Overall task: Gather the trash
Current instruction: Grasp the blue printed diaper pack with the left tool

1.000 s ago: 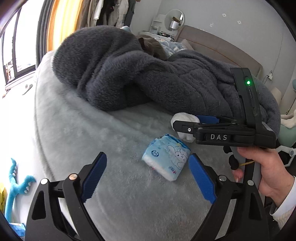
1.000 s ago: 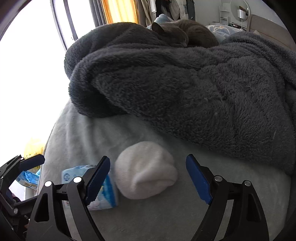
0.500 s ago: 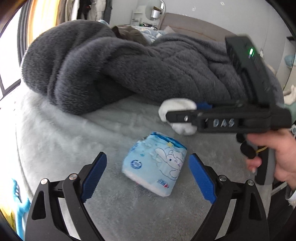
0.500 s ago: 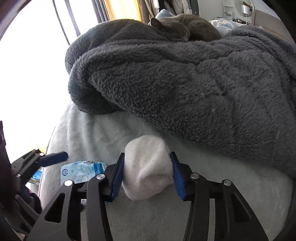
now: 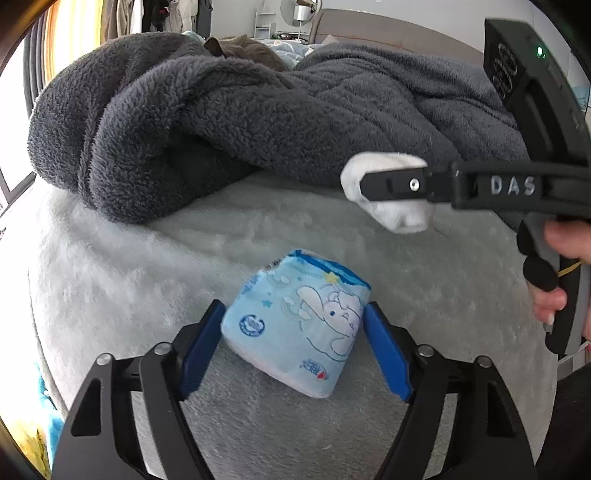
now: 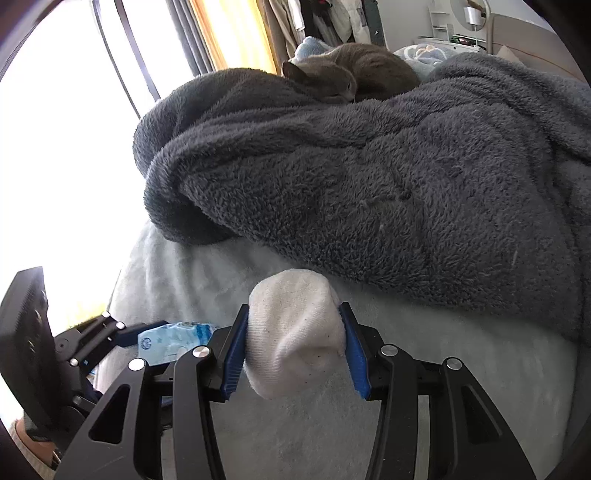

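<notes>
A light blue tissue pack (image 5: 299, 328) with a cartoon print lies on the pale grey bed cover (image 5: 147, 266). My left gripper (image 5: 295, 343) has its blue pads on both sides of the pack and is closed onto it. My right gripper (image 6: 293, 347) is shut on a balled white sock (image 6: 295, 336) and holds it slightly above the cover. The sock (image 5: 391, 214) and right gripper also show at the right of the left wrist view. The pack (image 6: 173, 338) shows at the lower left of the right wrist view.
A thick dark grey fleece blanket (image 6: 369, 177) is heaped across the bed just behind both items. A grey cat (image 6: 343, 77) sleeps on top of it. A bright window (image 6: 66, 129) is on the left. A headboard (image 5: 388, 33) and mirror stand far back.
My left gripper moved in and closed around the tissue pack. My right gripper closed on the white sock and lifted it slightly off the cover.
</notes>
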### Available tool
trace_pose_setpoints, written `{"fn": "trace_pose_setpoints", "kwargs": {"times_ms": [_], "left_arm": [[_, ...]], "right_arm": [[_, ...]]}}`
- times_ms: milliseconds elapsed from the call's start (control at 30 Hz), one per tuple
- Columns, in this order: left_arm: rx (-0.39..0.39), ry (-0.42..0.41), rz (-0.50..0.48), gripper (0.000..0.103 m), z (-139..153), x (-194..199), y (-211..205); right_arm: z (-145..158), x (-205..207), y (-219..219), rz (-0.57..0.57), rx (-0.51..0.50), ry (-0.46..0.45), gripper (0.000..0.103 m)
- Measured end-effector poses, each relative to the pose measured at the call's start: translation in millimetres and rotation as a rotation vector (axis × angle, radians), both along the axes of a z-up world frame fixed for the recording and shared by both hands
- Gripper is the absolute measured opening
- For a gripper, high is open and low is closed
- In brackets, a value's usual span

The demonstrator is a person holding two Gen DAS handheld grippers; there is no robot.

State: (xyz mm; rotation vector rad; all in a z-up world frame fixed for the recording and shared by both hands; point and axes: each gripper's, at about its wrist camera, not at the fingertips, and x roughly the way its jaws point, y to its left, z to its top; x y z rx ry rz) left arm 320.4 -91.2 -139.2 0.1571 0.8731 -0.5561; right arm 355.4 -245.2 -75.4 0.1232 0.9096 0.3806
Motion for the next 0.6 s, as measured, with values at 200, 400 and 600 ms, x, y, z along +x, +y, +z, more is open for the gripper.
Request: {"fn": "trace_pose_setpoints", "kwargs": {"times_ms": [200, 400, 600], "left_arm": [[0.017, -0.007, 0.017, 0.068, -0.9, -1.5, -2.4], [-0.024, 0.005, 0.021, 0.063, 7.1, -9.5, 1.1], [-0.040, 0.014, 0.039, 0.062, 14.6, -18.6, 0.8]], "right_arm": [[6.2, -10.9, -1.9, 0.003, -0.006, -0.012, 0.048], [9.3, -14.2, -4.4, -0.011, -0.013, -0.017, 0.048], [14.0, -18.1, -3.5, -0.023, -0.009, -0.032, 0.048]]}}
